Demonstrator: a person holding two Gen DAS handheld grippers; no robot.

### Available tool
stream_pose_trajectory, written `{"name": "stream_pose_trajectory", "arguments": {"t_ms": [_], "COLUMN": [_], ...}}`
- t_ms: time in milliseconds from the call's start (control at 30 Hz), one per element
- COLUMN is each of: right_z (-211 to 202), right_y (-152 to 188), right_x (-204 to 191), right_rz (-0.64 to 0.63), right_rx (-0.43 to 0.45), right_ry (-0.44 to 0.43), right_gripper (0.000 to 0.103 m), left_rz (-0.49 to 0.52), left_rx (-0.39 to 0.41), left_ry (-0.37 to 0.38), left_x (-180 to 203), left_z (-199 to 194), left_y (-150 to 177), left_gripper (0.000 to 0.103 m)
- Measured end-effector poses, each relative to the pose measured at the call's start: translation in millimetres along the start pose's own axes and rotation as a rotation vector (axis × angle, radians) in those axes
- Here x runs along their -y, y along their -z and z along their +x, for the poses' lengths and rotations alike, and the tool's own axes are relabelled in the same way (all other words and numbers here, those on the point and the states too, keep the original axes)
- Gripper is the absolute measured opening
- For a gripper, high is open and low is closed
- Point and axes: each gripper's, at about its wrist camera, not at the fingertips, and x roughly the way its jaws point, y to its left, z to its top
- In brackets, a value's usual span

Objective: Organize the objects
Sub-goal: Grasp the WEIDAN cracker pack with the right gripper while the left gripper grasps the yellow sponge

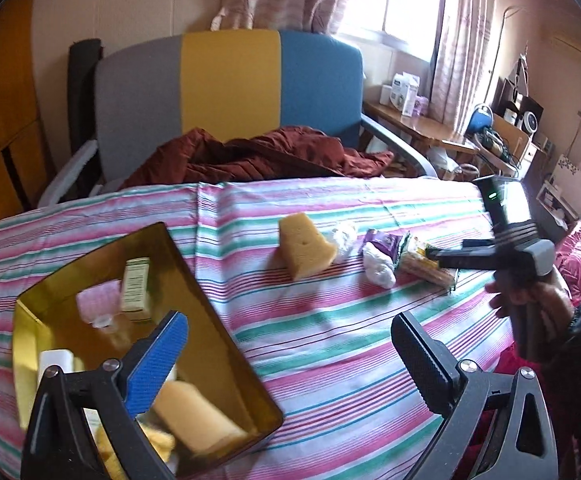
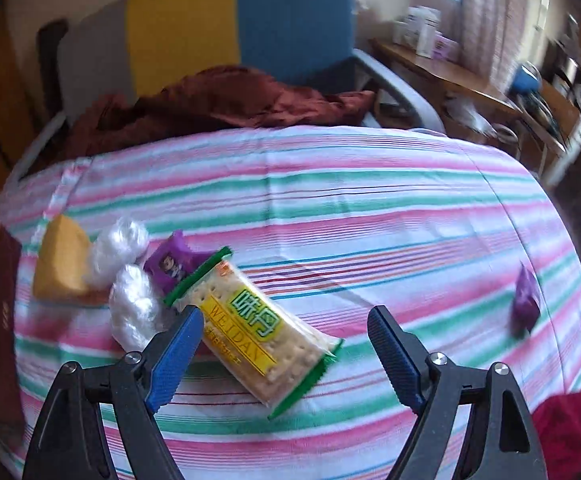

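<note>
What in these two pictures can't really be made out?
- Tin contents: left view, the left gripper covers the near part, and blur smears the rest.
- Purple packet: right view, too blurred to read.
- Items on the desk: too small in both views.
- Cracker packet: left view, partly behind the right gripper.

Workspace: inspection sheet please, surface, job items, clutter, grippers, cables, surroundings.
Surface: pink, green and white striped cloth over the table.
Job's things: gold metal tin at left, holding a small green-and-white carton; yellow sponge wedge, two white crumpled plastic wads, purple snack packet, green-edged cracker packet loose on the cloth.
Clutter: second purple packet far right.
Grippers: left gripper open, empty; right gripper open over the cracker packet.
Cables: nothing seen.
Surroundings: grey-yellow-blue chair, rust-red quilted garment, wooden side table.
</note>
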Motion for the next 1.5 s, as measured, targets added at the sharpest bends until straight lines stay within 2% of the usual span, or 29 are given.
{"name": "stream_pose_trajectory", "arguments": {"t_ms": [67, 167, 267, 333, 367, 400, 433, 467, 500, 633, 833, 1000, 1233, 1300, 1333, 1367, 1400, 1433, 1500], "right_z": [12.5, 23.5, 29.9, 30.2, 30.4, 29.1, 27.1, 23.9, 20.8, 16.0, 24.7, 26.6, 27.8, 28.8, 29.2, 30.3, 32.0, 32.1, 29.4], "right_y": [3.2, 8.8, 11.8, 11.3, 10.2, 9.3, 9.1, 8.1, 7.7, 6.7, 7.6, 8.6, 6.3, 7.0, 7.3, 7.6, 8.4, 8.9, 8.4], "right_x": [-13.2, -30.2, -35.7, -30.4, -28.4, -23.8, -20.4, -17.6, -13.8, -1.1, -8.0, -3.8, -2.3, -3.4, -4.7, -5.9, -7.4, -9.2, -9.2], "right_rz": [-0.081, -0.194, -0.239, -0.234, -0.220, -0.201, -0.185, -0.169, -0.149, -0.080, -0.107, -0.081, -0.074, -0.079, -0.086, -0.094, -0.102, -0.112, -0.109], "right_rx": [-0.035, -0.053, -0.064, -0.068, -0.072, -0.071, -0.068, -0.062, -0.060, -0.071, -0.101, -0.111, -0.104, -0.106, -0.106, -0.109, -0.118, -0.117, -0.111], "right_ry": [0.001, 0.058, 0.085, 0.074, 0.051, 0.028, 0.013, 0.001, -0.004, -0.033, -0.012, -0.019, -0.008, -0.011, -0.011, -0.014, -0.020, -0.017, -0.042], "right_gripper": [0.086, 0.086, 0.085, 0.084, 0.080, 0.067, 0.061, 0.051, 0.047, 0.047, 0.048, 0.061, 0.064, 0.064, 0.064, 0.063, 0.054, 0.050, 0.047], "left_rz": [0.003, 0.014, 0.013, -0.014, -0.031, -0.054, -0.069, -0.088, -0.115, -0.159, -0.151, -0.149, -0.119, -0.122, -0.125, -0.127, -0.131, -0.145, -0.127], "left_rx": [-0.018, -0.042, -0.077, -0.107, -0.121, -0.137, -0.147, -0.157, -0.167, -0.172, -0.170, -0.185, -0.210, -0.236, -0.249, -0.271, -0.299, -0.310, -0.283], "left_ry": [0.010, 0.019, 0.028, 0.037, 0.041, 0.044, 0.045, 0.046, 0.048, 0.026, -0.004, -0.025, -0.067, -0.069, -0.067, -0.057, -0.028, 0.011, -0.007], "left_x": [4.5, 11.5, 16.7, 16.1, 14.9, 12.9, 10.5, 7.8, 4.5, -0.5, 2.5, 4.6, 10.5, 8.9, 7.2, 6.2, 5.4, 5.1, 9.2], "left_z": [8.7, 23.6, 41.4, 54.1, 60.1, 67.7, 72.3, 77.5, 83.4, 100.4, 129.2, 153.2, 188.5, 200.9, 205.4, 210.6, 215.6, 216.2, 207.4], "left_y": [-3.3, -9.3, -14.5, -17.1, -18.3, -19.9, -21.0, -22.3, -24.6, -36.5, -53.3, -63.6, -71.8, -69.7, -68.5, -66.6, -64.3, -62.4, -61.7], "left_gripper": [0.102, 0.102, 0.102, 0.102, 0.102, 0.102, 0.102, 0.101, 0.101, 0.100, 0.101, 0.102, 0.100, 0.096, 0.085, 0.066, 0.059, 0.053, 0.050]}}
